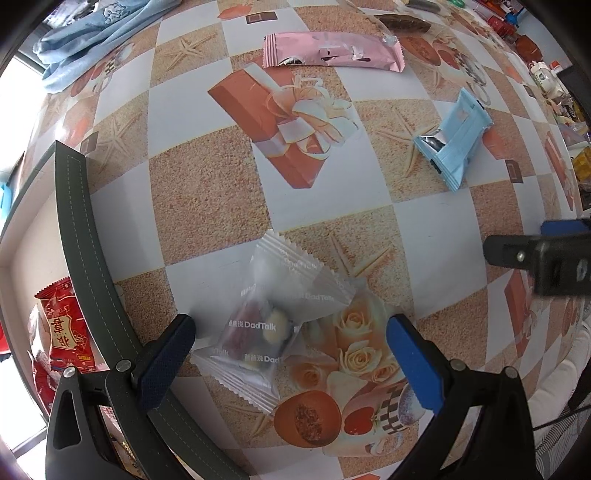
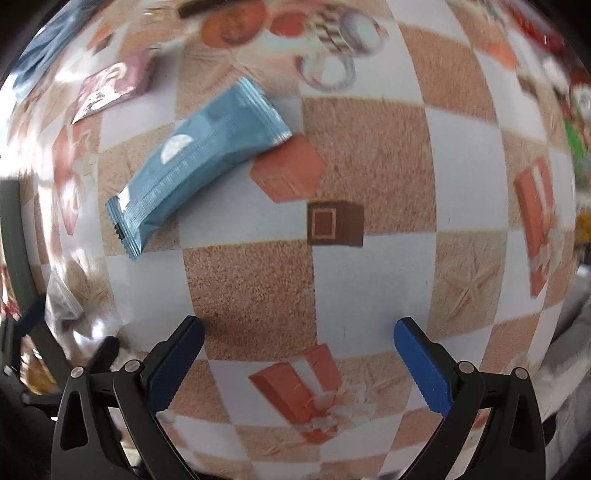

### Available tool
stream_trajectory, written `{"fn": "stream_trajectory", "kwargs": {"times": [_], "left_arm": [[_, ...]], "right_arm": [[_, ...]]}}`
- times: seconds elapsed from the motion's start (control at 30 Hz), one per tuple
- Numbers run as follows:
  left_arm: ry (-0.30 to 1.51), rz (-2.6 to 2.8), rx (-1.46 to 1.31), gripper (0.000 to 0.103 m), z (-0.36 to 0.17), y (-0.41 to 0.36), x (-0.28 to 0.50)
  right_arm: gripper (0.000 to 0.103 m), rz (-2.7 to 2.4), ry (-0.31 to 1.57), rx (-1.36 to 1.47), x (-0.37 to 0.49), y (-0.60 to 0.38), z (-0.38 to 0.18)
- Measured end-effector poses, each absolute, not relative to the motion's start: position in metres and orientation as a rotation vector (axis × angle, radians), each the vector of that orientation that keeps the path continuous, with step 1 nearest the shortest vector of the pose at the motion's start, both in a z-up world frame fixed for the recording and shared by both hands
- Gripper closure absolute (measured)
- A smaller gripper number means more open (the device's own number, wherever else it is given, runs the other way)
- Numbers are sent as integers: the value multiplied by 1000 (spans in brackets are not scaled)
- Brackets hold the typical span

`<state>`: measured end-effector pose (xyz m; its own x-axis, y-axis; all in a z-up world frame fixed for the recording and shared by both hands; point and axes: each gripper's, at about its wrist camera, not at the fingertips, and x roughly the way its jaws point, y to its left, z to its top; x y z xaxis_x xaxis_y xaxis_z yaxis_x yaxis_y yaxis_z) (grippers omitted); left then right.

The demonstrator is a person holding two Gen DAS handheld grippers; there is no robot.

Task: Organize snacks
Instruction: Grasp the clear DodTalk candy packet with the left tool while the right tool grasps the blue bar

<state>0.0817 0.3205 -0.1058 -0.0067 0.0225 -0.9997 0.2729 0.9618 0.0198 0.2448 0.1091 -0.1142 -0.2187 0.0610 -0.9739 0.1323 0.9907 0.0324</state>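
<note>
Left gripper [image 1: 290,334]: jaws spread wide, nothing held, straddling the frosted DadTalk packets [image 1: 275,325] that lie near, on the patterned tablecloth [image 1: 199,192]. At least two such packets overlapped, one partly on top of the other; exact count unclear.

Right gripper [image 2: 299,338]: jaws spread wide, nothing held, over bare tablecloth. Blue wrapper [image 2: 195,162] lying flat, far and left of the jaws, well apart from them. Right wrist view smeared at the edges.

Other snacks: pink wrapper [image 1: 332,50] far, a dark bar [image 1: 404,20] just beyond it. Dark container rim [image 1: 79,236] at left, red snack bags [image 1: 64,325] beyond it.

Probable faults:

- Double pick. Overlapped packets between the left pads; closing likely to catch both, or pinch only the upper film and drag the lower one.
- Slip. Thin, slick film with loose contents inside; a grip on a crimped edge alone likely to let the packet swing or drop short of the container.
- Crushing. Closing across the lumpy middle likely to squash the contents.
- Missed approach. Blue wrapper angled to the right jaws; closing without turning to span its narrow width likely to push it aside.
</note>
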Motion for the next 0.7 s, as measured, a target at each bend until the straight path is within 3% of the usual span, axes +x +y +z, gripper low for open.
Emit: {"fn": "stream_trajectory", "kwargs": {"times": [0.17,0.37,0.6,0.7], "left_arm": [[1579,-198,235,0,-107,320,83],[1579,-199,235,0,-107,320,83],[1574,-202,236,0,-107,319,84],[1571,-201,234,0,-107,319,84]], "right_arm": [[0,-122,1785,528,252,85,-106],[0,-242,1717,710,274,76,-99],[3,-317,1685,698,285,90,-104],[12,-295,1687,593,294,109,-97]]}}
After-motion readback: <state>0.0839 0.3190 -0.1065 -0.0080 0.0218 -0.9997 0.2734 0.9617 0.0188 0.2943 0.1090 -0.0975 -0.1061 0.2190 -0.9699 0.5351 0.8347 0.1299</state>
